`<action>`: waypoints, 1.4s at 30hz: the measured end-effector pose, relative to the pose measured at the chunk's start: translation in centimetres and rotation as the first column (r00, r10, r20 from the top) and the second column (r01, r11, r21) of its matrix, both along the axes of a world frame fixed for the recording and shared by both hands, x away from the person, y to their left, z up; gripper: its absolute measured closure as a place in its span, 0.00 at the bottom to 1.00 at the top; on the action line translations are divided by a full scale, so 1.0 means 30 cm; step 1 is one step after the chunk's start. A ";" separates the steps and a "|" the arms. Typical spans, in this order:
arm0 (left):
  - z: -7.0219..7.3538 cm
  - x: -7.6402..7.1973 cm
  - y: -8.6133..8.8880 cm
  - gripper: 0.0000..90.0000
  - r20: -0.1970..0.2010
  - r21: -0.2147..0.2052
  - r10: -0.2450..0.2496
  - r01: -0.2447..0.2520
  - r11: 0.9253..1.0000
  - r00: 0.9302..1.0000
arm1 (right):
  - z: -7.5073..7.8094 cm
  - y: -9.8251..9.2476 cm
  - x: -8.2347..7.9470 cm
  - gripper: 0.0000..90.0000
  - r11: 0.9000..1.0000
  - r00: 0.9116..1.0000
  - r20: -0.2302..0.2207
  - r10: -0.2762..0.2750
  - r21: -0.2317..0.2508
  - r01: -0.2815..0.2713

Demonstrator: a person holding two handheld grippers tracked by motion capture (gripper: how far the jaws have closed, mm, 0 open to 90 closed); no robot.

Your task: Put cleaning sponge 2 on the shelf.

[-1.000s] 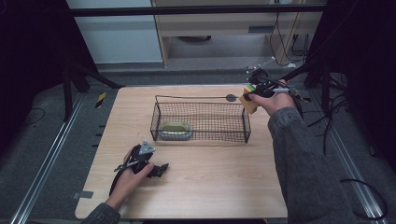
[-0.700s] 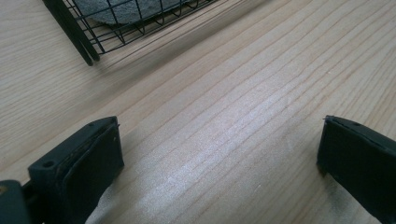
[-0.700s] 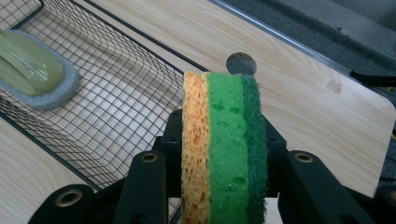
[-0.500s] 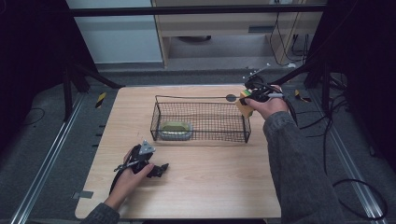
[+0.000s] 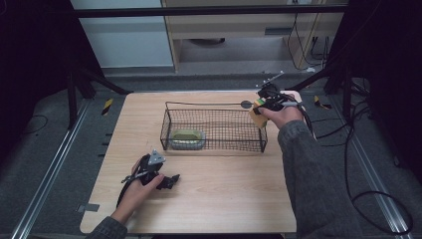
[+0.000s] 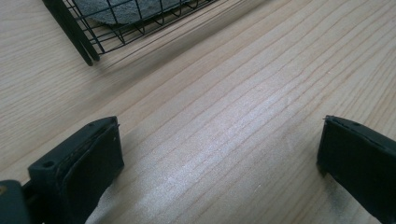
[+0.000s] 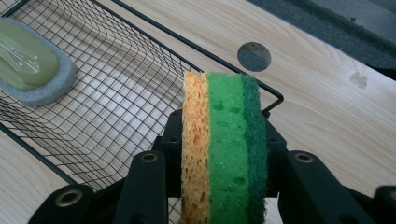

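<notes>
Right gripper (image 5: 263, 103) has dipped toward the basket (image 5: 214, 105), at its 3 o'clock rim, clenched on a sponge (image 7: 223, 144). Left gripper (image 5: 166, 182) rests released at 7 o'clock. Risk: the sponge may catch the rim wire and drop outside.

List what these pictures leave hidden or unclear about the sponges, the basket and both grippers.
- Held sponges: lower ends hidden between the right gripper's jaws, right gripper view.
- The same sponges: too small in the high view to tell the layers apart.
- Wrapped sponge in the wire basket: cut off by the left edge, right gripper view.
- Left gripper: jaws cut off by the bottom and right edges, left gripper view.
</notes>
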State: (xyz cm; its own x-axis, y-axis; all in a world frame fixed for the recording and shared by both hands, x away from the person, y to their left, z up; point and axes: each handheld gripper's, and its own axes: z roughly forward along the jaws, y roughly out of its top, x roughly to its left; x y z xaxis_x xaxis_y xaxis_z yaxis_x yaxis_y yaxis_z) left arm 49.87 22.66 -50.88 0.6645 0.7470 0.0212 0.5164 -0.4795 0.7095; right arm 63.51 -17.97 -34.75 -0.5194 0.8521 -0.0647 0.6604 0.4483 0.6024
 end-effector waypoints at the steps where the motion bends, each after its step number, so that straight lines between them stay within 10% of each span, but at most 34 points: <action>1: 0.000 0.000 0.000 0.00 0.000 0.000 0.000 0.000 1.000 1.000 | -0.004 0.002 0.002 0.71 1.000 1.000 -0.002 0.001 -0.002 -0.001; 42: 0.000 0.002 0.001 0.00 0.001 -0.001 -0.007 0.007 1.000 1.000 | -0.127 0.027 0.075 0.71 0.999 0.999 -0.041 -0.005 -0.038 0.003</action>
